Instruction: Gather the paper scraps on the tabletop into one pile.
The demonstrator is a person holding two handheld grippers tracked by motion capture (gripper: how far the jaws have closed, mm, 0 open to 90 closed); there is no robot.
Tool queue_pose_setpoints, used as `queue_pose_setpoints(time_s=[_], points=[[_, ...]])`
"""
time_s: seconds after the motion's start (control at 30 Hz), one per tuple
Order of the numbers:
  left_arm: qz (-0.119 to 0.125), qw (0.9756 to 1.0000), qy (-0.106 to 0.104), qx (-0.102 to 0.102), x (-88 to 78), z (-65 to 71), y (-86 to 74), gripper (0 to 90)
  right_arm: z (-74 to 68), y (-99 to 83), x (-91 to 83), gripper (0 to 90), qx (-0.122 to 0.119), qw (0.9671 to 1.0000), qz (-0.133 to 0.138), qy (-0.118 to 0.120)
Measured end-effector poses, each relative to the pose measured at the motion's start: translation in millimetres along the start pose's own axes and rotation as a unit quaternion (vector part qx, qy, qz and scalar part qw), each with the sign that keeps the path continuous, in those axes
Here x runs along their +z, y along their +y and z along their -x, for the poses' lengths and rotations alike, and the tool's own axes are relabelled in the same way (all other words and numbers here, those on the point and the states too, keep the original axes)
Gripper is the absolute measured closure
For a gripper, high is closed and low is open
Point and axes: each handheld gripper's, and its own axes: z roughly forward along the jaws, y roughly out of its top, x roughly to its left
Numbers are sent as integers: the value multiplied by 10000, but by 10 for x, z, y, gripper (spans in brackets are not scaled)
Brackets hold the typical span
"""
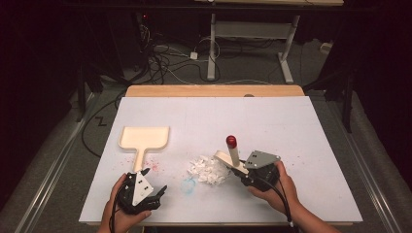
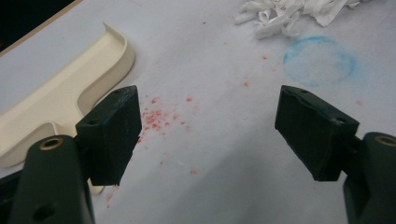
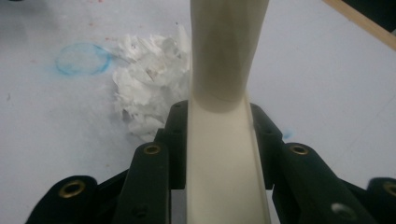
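Black claws (image 1: 163, 190) with brass-ringed screws, grey plates, apparently bare forearms.

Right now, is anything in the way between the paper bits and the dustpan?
Nothing visible blocks it. Bare white table lies between the shredded paper pile and the cream dustpan, just red specks. The right gripper holds the brush.

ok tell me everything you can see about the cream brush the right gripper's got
The brush looks like smooth cream plastic, with a long flat handle and a red knob at its upright end. The right gripper is shut on the handle, its black pads pressing both sides. Its lower end sits at the edge of the white paper scraps, near the middle of the white table. Bristles can't be made out.
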Motion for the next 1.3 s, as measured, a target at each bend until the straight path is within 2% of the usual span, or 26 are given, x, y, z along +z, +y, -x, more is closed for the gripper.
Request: queue_pose_setpoints(time_s=[0.07,0.13,0.23,0.43,0.57,0.73,0.83,0.9,1.03,1.17,1.3], points=[[10,10000,3,-26,-7,-7,-8,217,-4,19,-10,678,15,9999,59,105],[17,10000,7,-32,-14,-10,-13,216,9,23,-24,677,7,10000,65,49],[18,10000,25,-30,-22,-9,-12,216,89,7,-92,678,123,9999,113,30],[-10,10000,11,-28,-15,0,-8,216,354,-68,-416,677,303,9990,333,-53],[-32,10000,-6,-21,-6,5,-7,216,519,-179,-638,677,397,9988,281,-69],[-34,10000,-14,-22,-3,14,-4,216,646,-345,-887,677,493,9987,43,93],[-51,10000,-9,-22,1,17,0,216,674,-426,-1019,677,493,9982,-108,313],[-54,10000,-11,-23,5,20,3,216,702,-473,-1078,677,535,9968,-238,552],[-60,10000,-34,-6,9,27,8,216,777,-558,-1118,677,573,9929,-515,908],[-118,9999,-95,-46,27,38,8,216,889,-604,-1053,677,673,9872,-696,1264],[-188,9997,-139,5,56,54,12,216,1037,-580,-893,677,752,9859,-894,1201]])
